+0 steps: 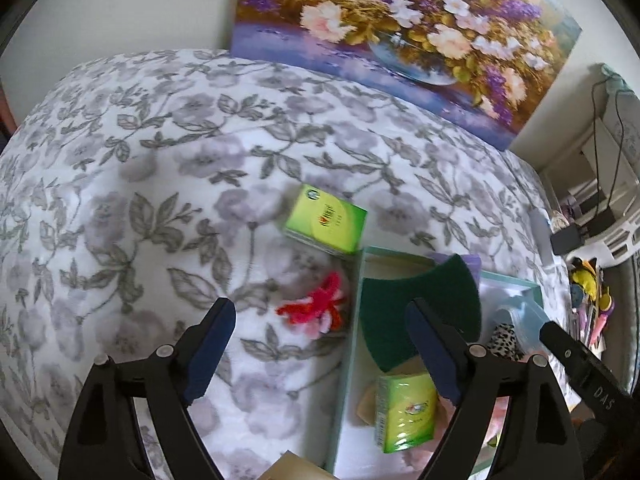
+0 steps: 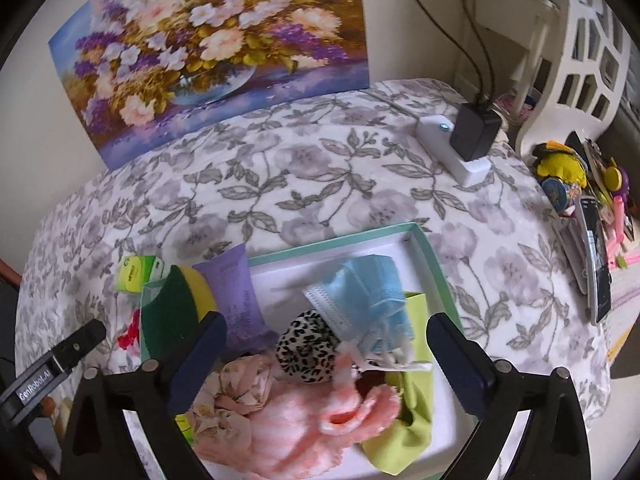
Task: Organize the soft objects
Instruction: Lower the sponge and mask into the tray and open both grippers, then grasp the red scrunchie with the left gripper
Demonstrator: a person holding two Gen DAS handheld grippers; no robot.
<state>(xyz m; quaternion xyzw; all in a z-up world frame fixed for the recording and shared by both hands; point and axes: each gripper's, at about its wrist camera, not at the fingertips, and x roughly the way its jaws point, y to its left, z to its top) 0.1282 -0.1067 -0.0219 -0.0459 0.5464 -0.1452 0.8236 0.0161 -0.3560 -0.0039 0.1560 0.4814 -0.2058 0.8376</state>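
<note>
A shallow mint-rimmed box (image 2: pixel 424 248) lies on the floral blanket and holds soft things: a blue face mask (image 2: pixel 368 296), a leopard scrunchie (image 2: pixel 306 346), pink fluffy socks (image 2: pixel 296 420), a green cloth (image 2: pixel 404 432), a purple pack (image 2: pixel 240 296) and a green-yellow sponge (image 2: pixel 176 308). In the left wrist view the sponge (image 1: pixel 416 312) and a green tissue pack (image 1: pixel 406 412) lie in the box (image 1: pixel 346 360). Outside it lie a red-pink fuzzy flower (image 1: pixel 316 308) and a second tissue pack (image 1: pixel 326 220). My left gripper (image 1: pixel 320 344) is open, above the flower. My right gripper (image 2: pixel 326 360) is open over the box.
A flower painting (image 2: pixel 208 40) leans on the wall behind the bed. A white power strip (image 2: pixel 452 148) with a black adapter (image 2: pixel 476 132) lies at the blanket's back right. A white chair (image 2: pixel 580 60) and a shelf of toys and books (image 2: pixel 584 208) stand right.
</note>
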